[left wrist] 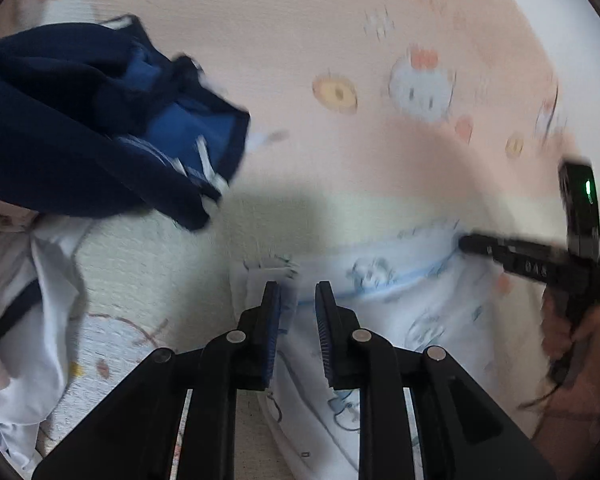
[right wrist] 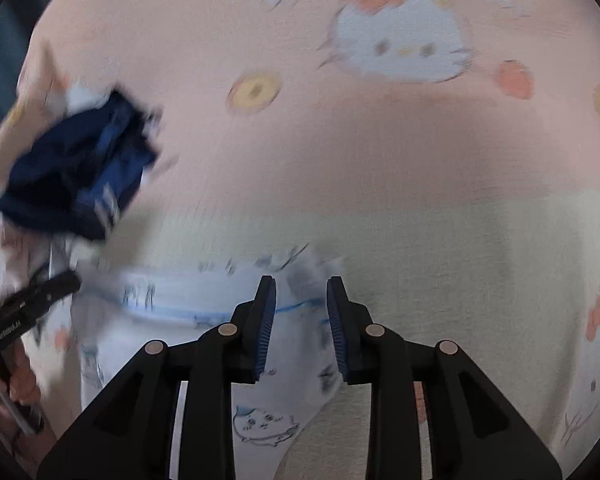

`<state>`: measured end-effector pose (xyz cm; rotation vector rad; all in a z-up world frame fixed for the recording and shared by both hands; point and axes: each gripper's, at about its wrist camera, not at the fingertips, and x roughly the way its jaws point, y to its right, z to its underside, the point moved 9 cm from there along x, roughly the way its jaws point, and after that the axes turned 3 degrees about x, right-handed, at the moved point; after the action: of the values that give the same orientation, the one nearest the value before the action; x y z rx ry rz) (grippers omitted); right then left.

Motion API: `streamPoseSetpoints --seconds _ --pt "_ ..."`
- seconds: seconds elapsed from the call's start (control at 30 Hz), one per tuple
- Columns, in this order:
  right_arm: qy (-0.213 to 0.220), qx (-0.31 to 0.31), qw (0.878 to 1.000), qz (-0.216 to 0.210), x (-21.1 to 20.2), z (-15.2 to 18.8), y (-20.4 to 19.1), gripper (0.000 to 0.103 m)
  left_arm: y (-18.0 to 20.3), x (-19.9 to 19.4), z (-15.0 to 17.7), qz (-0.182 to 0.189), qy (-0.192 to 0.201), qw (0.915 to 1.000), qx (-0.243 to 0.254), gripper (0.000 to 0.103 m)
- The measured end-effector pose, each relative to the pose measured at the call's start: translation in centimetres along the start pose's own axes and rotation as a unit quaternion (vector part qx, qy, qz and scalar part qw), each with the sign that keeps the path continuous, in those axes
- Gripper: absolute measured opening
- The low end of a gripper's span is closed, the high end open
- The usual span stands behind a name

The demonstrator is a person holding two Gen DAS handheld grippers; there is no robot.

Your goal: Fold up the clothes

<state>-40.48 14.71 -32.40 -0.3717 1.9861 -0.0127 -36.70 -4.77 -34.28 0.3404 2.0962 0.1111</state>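
Observation:
A white garment with a light blue waistband and small cartoon prints lies on the cartoon-cat bedsheet. My left gripper is open over the garment's left top corner. My right gripper is open over its right top corner, where the garment shows with a cartoon seal print. The right gripper also shows at the right edge of the left wrist view. The left gripper shows at the left edge of the right wrist view. Both views are blurred by motion.
A crumpled navy blue garment lies at the left, also seen in the right wrist view. A white piece with dark trim lies below it. The sheet is pink at the back and pale green in front.

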Motion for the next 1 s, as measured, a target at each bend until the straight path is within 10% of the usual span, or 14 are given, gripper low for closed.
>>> streamPoseSetpoints --seconds 0.17,0.3,0.43,0.73,1.0 --pt "0.008 0.020 0.999 0.043 1.5 -1.0 1.7 0.031 -3.4 0.1 -0.1 -0.083 0.007 0.9964 -0.018 0.019" --pt "0.019 0.058 0.997 0.047 0.0 -1.2 2.0 0.032 -6.0 0.0 0.3 -0.025 -0.004 0.9926 -0.119 0.019" --pt "0.013 0.059 0.998 -0.002 -3.2 2.0 -0.4 0.033 -3.5 -1.5 1.9 0.013 -0.014 0.9928 -0.119 0.019" --pt "-0.059 0.072 0.995 -0.029 -6.3 15.7 -5.3 0.036 1.4 -3.5 10.9 0.049 -0.091 0.9760 -0.192 0.023" --pt "-0.040 0.050 0.998 0.016 -7.4 18.9 -7.3 0.036 6.5 -6.4 13.8 -0.005 -0.069 0.9932 -0.093 0.023"
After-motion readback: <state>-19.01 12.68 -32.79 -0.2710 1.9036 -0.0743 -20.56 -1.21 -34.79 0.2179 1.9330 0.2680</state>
